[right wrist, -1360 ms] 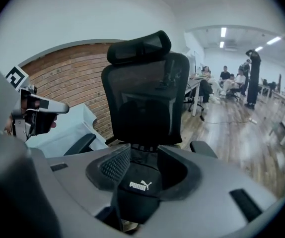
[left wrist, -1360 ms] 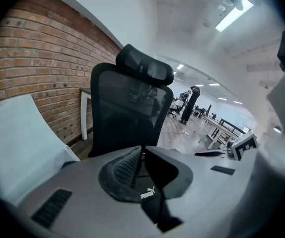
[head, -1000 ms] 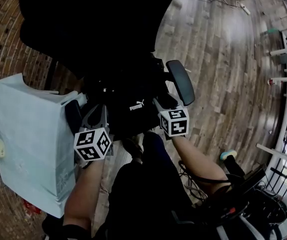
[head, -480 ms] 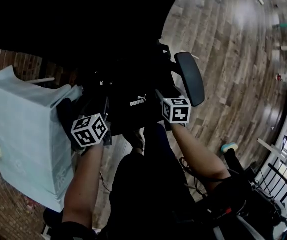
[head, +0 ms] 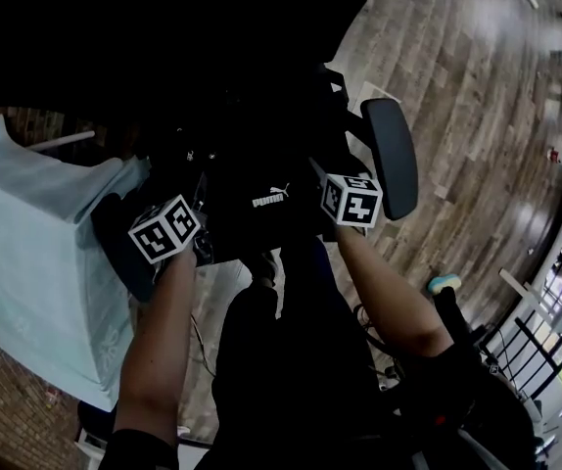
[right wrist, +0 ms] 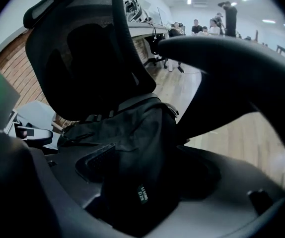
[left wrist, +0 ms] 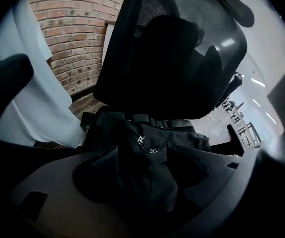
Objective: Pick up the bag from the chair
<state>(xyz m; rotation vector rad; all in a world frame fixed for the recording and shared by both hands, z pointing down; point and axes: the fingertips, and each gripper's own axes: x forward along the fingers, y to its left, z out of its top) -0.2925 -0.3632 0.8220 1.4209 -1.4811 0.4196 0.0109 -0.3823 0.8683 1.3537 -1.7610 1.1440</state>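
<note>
**Black bag** [head: 261, 179], slumped on the seat of a black office chair [left wrist: 172, 68], with its white logo [head: 269, 198] facing up in the head view. Two metal zipper pulls [left wrist: 145, 144] sit on its upper fold. A small label [right wrist: 141, 194] with green print marks the fold nearest the right gripper view's camera.

**Left gripper** [left wrist: 142, 187]: the fingers [left wrist: 48, 187] stand wide and have just been opening. A dark fold of the bag lies loose between them, unclamped.

**Right gripper** [right wrist: 142, 187]: the fingers [right wrist: 242, 197] are likewise wide and have just been opening. A fold of the bag lies between them, just beside one ribbed pad [right wrist: 95, 165].

**Marker cubes** [head: 164, 228] and [head: 351, 200]: one on each gripper, just in front of the person's forearms [head: 159, 341], at the bag's near edge.

**Obstructions:** the chair's backrest rises directly behind the bag. The right armrest [head: 397, 155] flanks the bag on one side and arches across the upper right of the right gripper view. The left armrest [head: 119, 243] flanks it on the other, close beside the left gripper.

**Surroundings:** a desk draped in pale cloth [head: 36, 262] stands just beyond the left armrest, with a brick wall [left wrist: 78, 38] behind it. Wooden floor [head: 477, 96] spreads to the right of the chair. Several people [right wrist: 207, 26] stand far off beyond the backrest.
</note>
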